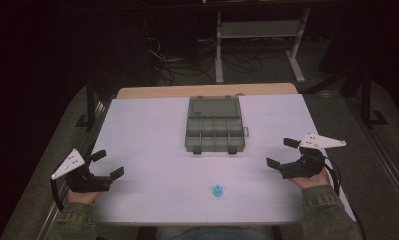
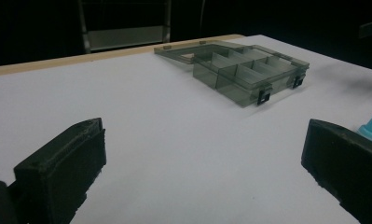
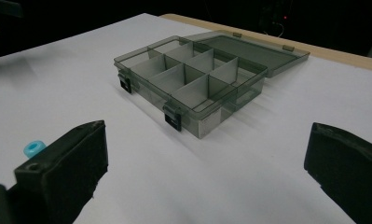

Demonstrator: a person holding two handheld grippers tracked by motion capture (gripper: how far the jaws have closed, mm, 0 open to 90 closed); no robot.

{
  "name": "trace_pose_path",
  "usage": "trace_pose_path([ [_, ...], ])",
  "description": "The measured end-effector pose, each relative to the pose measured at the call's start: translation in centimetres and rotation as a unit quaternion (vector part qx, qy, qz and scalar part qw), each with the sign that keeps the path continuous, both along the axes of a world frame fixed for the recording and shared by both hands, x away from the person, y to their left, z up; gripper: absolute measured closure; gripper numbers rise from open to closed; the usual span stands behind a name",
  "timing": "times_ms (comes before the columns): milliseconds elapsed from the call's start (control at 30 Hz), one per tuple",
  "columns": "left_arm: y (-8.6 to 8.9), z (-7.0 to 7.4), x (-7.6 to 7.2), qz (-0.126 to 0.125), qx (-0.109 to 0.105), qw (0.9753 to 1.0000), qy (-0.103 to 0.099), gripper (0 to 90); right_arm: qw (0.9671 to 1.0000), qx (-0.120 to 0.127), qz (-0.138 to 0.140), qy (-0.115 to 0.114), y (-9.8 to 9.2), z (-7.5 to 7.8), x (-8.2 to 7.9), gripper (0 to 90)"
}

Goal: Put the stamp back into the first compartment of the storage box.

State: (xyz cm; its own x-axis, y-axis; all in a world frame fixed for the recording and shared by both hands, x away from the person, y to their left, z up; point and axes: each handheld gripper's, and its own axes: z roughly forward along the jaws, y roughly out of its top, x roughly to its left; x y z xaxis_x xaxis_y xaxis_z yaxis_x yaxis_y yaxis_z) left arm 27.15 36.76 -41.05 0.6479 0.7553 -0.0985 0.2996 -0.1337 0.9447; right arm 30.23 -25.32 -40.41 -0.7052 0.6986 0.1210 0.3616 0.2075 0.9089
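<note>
You sit in lab or test workshop, not home. Room dark beyond your table: white sheet laid over wooden top, wood edge showing at far side. Behind it, tangle of loose cables on grey carpet floor. White metal bench frame stands at back with shelf. Black stand legs flank table at your right. Bare, equipment-style setup around you.

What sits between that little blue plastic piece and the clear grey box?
Nothing: the high view shows bare white tabletop between the small blue plastic piece and the open grey compartment box.
</note>
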Motion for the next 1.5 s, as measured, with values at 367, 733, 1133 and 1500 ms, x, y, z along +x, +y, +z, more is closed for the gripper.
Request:
trace_pose_path([
  [367,0.0,-0.1,0.0,0.001,0.0,1.0,0.0,0.0,1.0,0.002,-0.001,0.005,-0.2,0.0,0.0,0.0],
  [733,0.1,-0.1,0.0,0.005,-0.002,1.0,0.001,0.0,0.9998,-0.004,0.01,0.019,0.0,0.1,0.1,0.0],
  [1133,0.0,-0.2,0.0,0.007,-0.007,0.9999,0.001,0.0,0.9993,-0.019,0.024,0.022,1.1,0.6,0.0,0.0],
  [1500,0.0,-0.1,0.0,0.006,-0.008,0.9999,0.001,0.0,0.9988,-0.025,0.036,0.021,2.4,1.2,0.0,0.0],
])
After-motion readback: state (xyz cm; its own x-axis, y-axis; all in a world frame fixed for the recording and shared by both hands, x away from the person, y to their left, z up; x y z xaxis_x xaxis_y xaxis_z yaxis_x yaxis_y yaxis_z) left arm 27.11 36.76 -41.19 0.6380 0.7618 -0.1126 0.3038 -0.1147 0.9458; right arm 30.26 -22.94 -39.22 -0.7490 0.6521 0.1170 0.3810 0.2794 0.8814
